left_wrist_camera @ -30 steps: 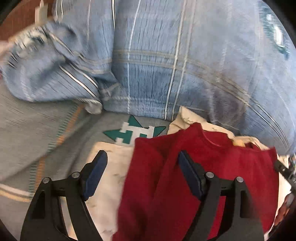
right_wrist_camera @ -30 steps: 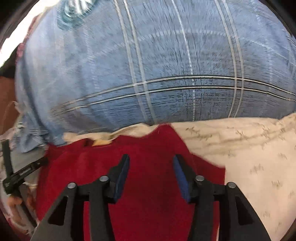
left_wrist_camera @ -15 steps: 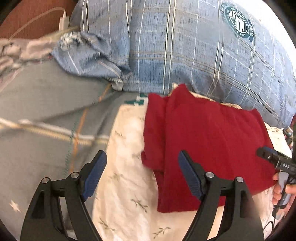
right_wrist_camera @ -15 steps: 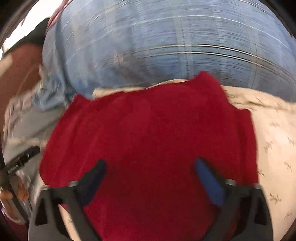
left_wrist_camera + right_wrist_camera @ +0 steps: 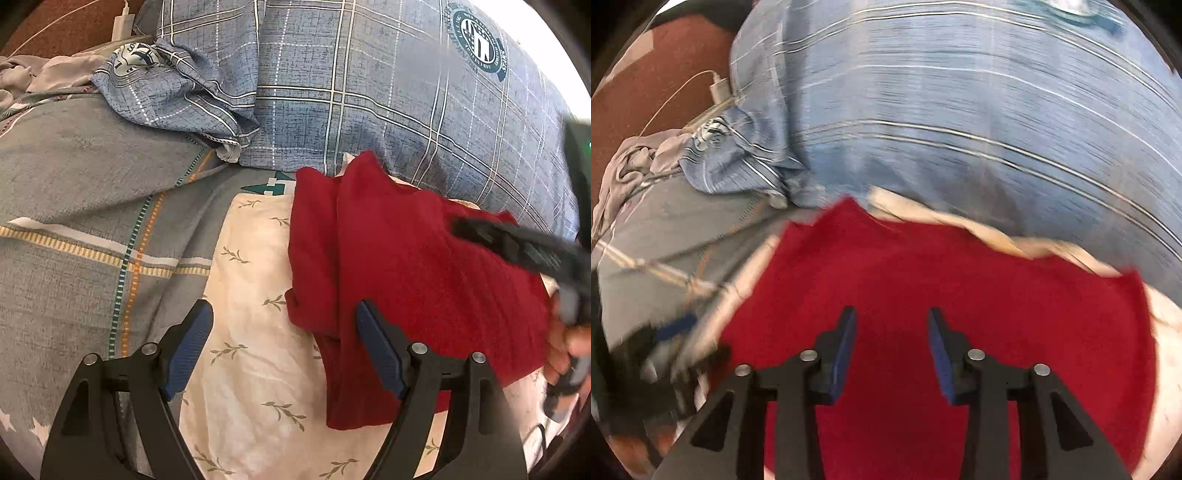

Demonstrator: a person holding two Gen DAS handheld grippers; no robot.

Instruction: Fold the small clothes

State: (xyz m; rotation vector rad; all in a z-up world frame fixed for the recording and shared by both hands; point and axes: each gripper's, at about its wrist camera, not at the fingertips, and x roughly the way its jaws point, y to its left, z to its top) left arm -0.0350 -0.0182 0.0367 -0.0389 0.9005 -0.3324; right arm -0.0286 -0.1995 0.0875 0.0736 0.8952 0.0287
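Mostly blurred, the right wrist view shows the right gripper (image 5: 892,347) closing, nothing pinched, above the folded red knit garment (image 5: 417,280) at centre; left gripper (image 5: 284,347) is spread.

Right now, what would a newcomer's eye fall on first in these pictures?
The folded red garment stands out most, lying on a cream leaf-print cloth in the middle of the bed. Behind it rises a large blue plaid pillow with a round green emblem. The left gripper hovers open beside the garment's left edge.
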